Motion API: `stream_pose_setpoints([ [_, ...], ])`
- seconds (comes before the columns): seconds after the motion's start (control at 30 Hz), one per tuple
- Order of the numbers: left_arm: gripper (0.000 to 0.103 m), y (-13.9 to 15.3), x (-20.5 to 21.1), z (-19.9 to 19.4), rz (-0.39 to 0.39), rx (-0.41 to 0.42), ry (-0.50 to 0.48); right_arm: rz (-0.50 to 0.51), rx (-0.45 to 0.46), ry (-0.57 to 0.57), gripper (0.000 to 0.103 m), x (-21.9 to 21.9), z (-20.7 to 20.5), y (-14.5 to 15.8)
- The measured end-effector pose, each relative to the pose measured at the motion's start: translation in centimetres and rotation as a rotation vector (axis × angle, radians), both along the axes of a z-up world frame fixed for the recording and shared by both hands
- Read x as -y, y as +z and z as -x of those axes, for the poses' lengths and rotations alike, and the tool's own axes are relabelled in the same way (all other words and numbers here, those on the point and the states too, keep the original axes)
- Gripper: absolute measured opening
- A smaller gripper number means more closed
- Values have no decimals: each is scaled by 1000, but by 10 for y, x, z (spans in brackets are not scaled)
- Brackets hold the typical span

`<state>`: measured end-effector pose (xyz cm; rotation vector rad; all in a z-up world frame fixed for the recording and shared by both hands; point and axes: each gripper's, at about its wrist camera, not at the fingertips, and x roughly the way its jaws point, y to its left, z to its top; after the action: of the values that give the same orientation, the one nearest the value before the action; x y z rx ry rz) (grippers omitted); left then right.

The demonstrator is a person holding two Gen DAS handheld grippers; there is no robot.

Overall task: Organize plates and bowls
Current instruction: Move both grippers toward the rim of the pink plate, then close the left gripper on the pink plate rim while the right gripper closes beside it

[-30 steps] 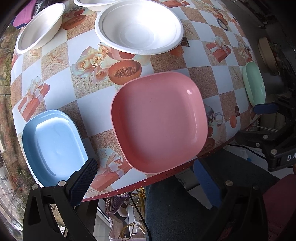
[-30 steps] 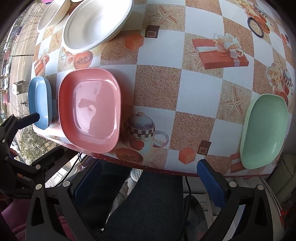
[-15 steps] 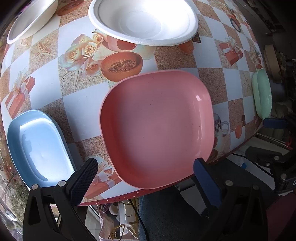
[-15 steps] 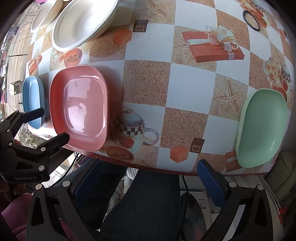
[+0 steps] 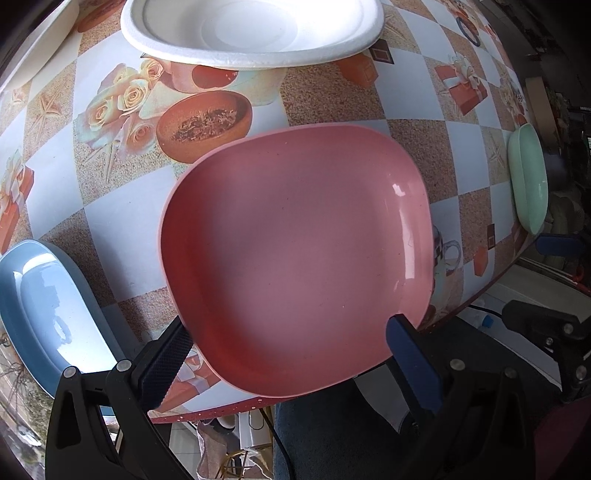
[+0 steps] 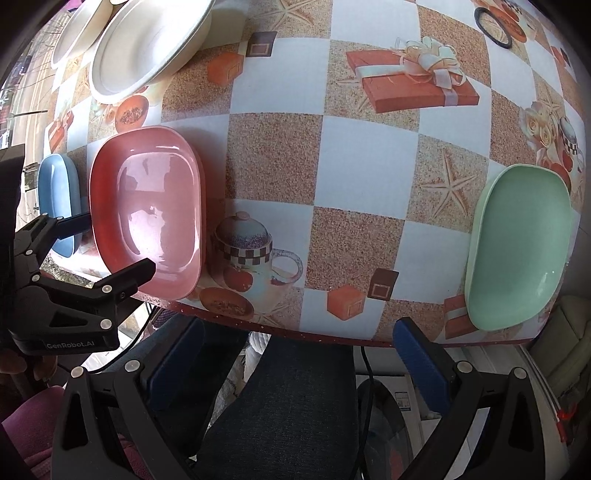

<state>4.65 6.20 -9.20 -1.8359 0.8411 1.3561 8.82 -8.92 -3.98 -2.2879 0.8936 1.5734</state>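
The left tongs (image 5: 288, 347) stand spread wide, straddling the near rim of the pink plate (image 5: 295, 254), which lies flat on the desk (image 5: 122, 229) with its near edge hanging slightly past the desk's front. 1 finger sits just beside the plate's near-left corner, the other over its near-right corner; neither appears to press on it yet.

The right tongs (image 6: 291, 350) are spread too and grip nothing, hanging off the desk's front edge, with the green plate (image 6: 517, 247) ahead of them and to their right, and well apart from the pink one.

Left of the left tongs lies a blue plate (image 5: 48, 306); beyond the pink plate sit 2 white bowls (image 5: 251, 29).

The pink plate looks like stiff, glossy plastic: probably light, not fragile, but slick. I would take it by the overhanging near rim, pinching the lip from above and below, since the smooth face offers little purchase.
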Motion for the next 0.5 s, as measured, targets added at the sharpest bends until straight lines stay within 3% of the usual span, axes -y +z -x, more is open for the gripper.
stream_pose_setpoints([
  [0.5,103,-8,-8,-15,36,-3,-87,8,10,-2,103,-2,-4,-1],
])
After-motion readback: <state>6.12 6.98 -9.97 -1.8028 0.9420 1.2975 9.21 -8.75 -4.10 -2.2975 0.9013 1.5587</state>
